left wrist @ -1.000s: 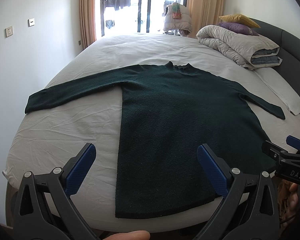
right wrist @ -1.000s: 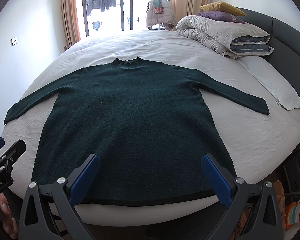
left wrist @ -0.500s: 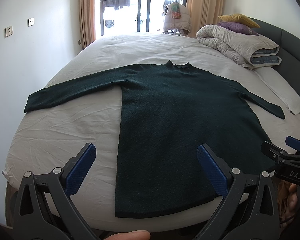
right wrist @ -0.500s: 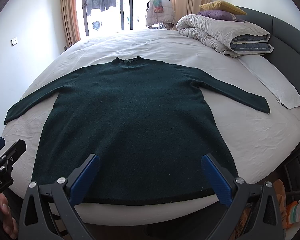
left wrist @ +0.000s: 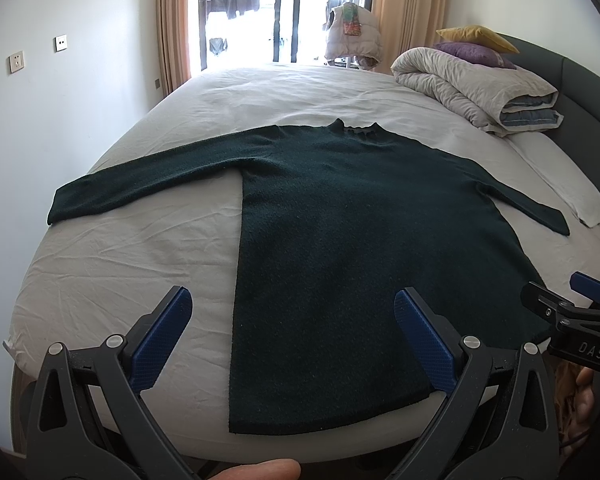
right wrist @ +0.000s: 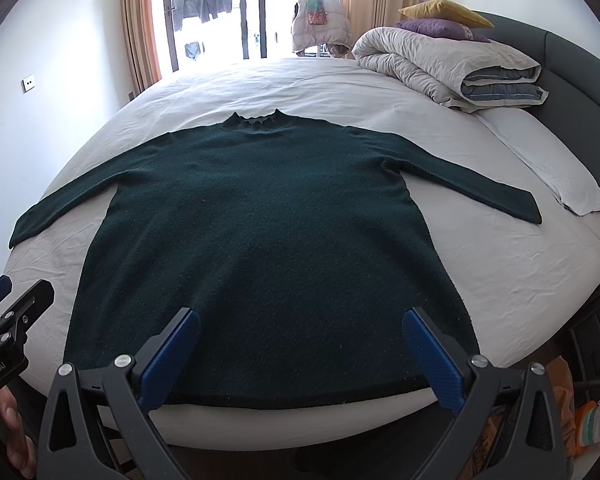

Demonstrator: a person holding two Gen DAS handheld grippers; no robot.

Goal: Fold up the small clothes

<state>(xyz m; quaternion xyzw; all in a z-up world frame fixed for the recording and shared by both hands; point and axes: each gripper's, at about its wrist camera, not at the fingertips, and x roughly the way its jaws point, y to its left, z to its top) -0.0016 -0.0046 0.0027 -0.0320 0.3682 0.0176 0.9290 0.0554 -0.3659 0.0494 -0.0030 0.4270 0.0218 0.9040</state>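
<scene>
Sweater (right wrist: 268, 240), dark green, lies flat on the white bed (right wrist: 500, 280), sleeves spread to either side, collar far, hem at the near edge. No fold shows, so folding appears not yet begun. The left gripper (left wrist: 292, 336) hangs above the hem's left corner with jaws wide apart, holding nothing; the right gripper (right wrist: 300, 352) hangs over the hem's middle, likewise spread and empty. A sensible next move is lowering to pinch a sleeve or hem corner and carry it across the body.

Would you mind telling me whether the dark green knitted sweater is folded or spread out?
Spread out: the dark green knitted sweater lies flat on the white bed sheet, both sleeves extended sideways, nothing folded over.
</scene>
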